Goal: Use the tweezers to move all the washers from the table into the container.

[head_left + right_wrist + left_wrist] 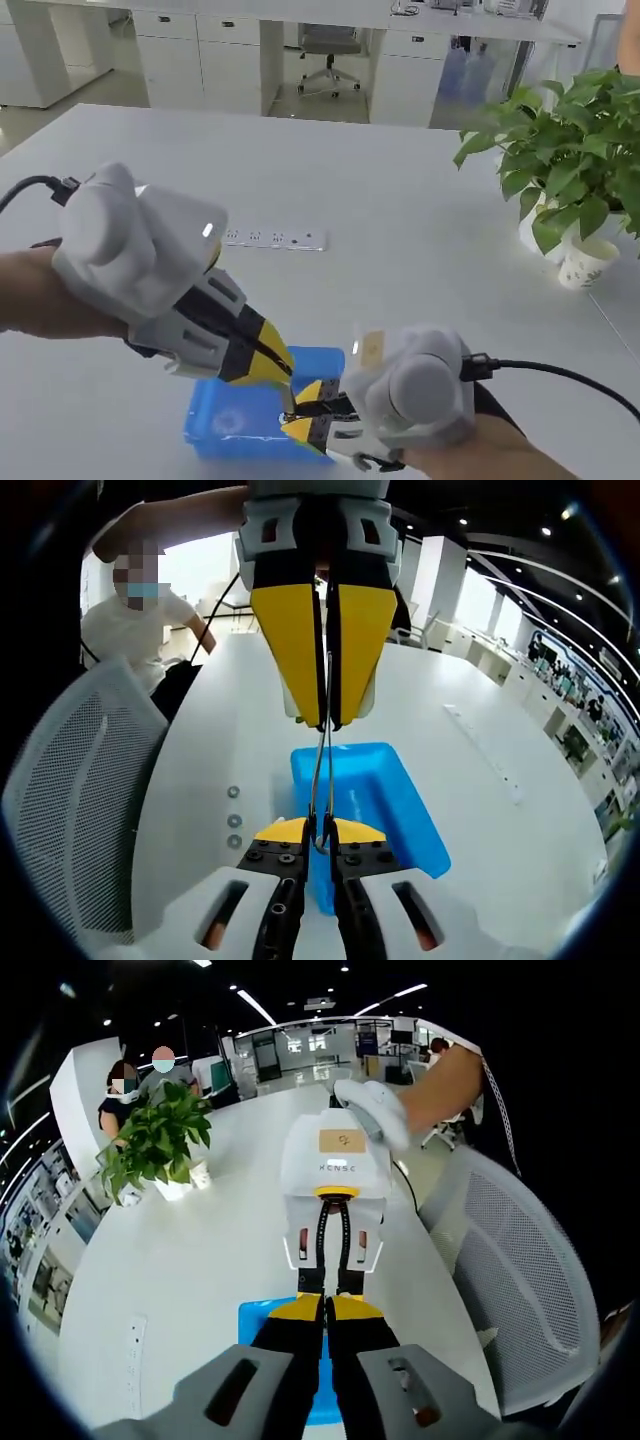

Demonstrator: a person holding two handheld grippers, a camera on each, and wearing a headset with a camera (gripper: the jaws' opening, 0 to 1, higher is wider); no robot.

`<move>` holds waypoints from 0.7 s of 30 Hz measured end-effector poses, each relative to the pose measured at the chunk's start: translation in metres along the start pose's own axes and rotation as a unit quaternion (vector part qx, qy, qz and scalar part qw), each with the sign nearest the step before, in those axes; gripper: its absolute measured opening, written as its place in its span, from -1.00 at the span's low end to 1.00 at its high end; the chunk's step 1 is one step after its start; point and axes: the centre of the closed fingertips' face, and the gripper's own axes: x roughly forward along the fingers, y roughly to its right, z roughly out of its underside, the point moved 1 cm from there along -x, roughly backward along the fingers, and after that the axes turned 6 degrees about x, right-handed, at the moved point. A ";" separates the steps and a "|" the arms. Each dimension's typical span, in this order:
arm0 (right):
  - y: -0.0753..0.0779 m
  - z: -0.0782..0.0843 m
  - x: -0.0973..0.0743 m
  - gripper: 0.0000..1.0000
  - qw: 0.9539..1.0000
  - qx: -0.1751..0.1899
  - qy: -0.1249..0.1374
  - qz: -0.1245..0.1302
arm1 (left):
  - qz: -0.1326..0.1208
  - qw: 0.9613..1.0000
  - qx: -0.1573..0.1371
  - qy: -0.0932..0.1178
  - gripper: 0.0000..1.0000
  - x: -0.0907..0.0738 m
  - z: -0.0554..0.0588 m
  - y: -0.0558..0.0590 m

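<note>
Washers, three in a row, lie on the table between its near edge and the blue container. Above the container, tweezers are pinched at opposite ends by the left gripper and the right gripper.

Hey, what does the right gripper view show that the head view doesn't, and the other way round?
Right gripper view: three small metal washers on the white table, a white mesh chair, and thin metal tweezers gripped by both grippers. Head view: a green potted plant. Shared: the blue plastic container, with the left gripper and right gripper meeting above it.
</note>
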 end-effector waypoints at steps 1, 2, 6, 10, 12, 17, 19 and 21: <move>0.002 0.000 0.001 -0.83 1.000 -0.001 -0.001 0.000 | 0.000 1.000 0.000 0.000 -0.92 0.001 0.001 -0.001; 0.004 0.002 0.002 -0.83 1.000 -0.003 -0.003 0.000 | 0.000 1.000 0.001 -0.002 -0.92 0.002 0.003 -0.004; 0.012 0.005 0.006 -0.82 1.000 -0.001 -0.005 0.000 | 0.000 1.000 0.000 -0.003 -0.92 0.006 0.008 -0.010; 0.019 0.012 0.011 -0.82 1.000 0.005 -0.008 0.002 | 0.001 1.000 0.001 -0.006 -0.92 0.012 0.016 -0.017; 0.023 0.016 0.014 -0.82 1.000 0.009 -0.011 0.001 | 0.003 1.000 0.001 -0.007 -0.92 0.017 0.019 -0.020; 0.030 0.026 0.022 -0.82 1.000 0.021 -0.017 0.001 | 0.009 1.000 0.001 -0.013 -0.92 0.026 0.029 -0.026; 0.031 0.030 0.025 -0.82 0.999 0.026 -0.020 -0.001 | 0.011 1.000 0.001 -0.016 -0.92 0.029 0.033 -0.028; 0.033 0.033 0.027 -0.82 0.999 0.030 -0.020 -0.001 | 0.013 1.000 0.002 -0.020 -0.92 0.033 0.036 -0.029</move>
